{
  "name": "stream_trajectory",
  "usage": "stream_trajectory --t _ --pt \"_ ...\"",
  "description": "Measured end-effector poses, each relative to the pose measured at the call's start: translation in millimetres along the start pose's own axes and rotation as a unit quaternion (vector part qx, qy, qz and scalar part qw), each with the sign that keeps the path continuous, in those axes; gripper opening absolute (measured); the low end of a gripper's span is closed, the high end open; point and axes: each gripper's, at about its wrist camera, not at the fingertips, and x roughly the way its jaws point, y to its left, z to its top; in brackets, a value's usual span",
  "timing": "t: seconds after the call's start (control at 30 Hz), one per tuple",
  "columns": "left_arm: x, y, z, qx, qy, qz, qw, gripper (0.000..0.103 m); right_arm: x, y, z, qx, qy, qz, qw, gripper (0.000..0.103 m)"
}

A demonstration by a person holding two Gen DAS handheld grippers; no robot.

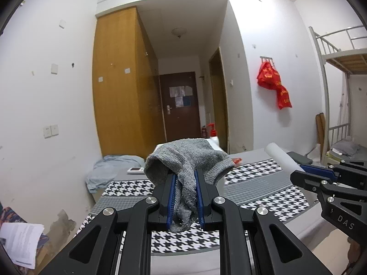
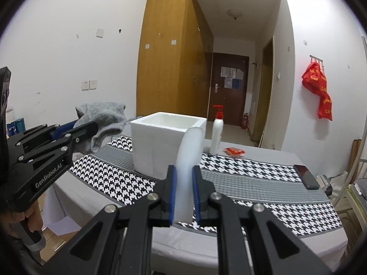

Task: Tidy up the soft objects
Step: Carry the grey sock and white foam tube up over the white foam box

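Observation:
My left gripper [image 1: 185, 176] is shut on a grey knitted sock [image 1: 190, 160] and holds it above the table; the sock drapes over the fingertips. The sock [image 2: 103, 119] and left gripper [image 2: 84, 123] also show at the left of the right wrist view, left of a white foam box [image 2: 167, 142]. My right gripper [image 2: 184, 171] is shut on a white foam piece [image 2: 187, 167] that stands up between the pads, in front of the box. The foam piece [image 1: 282, 158] and right gripper [image 1: 305, 171] show at the right of the left wrist view.
The table has a houndstooth cloth [image 2: 252, 183]. On it stand a white pump bottle [image 2: 216, 135], a red packet [image 2: 234, 151] and a dark phone [image 2: 306, 176]. A light blue cloth [image 1: 107, 171] lies at the far left end. A bunk bed [image 1: 339, 91] stands right.

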Motion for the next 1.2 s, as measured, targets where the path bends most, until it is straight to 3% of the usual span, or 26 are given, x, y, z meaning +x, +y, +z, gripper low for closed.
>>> stream_trajectory --t 0.57,1.2 --pt "24 25 -8 -0.017 0.025 0.016 0.9994 0.017 34 14 5 -0.012 0.024 0.028 0.999 0.017" --pt "70 42 21 -0.023 0.032 0.016 0.9991 0.017 81 2 44 -0.007 0.035 0.038 0.999 0.017"
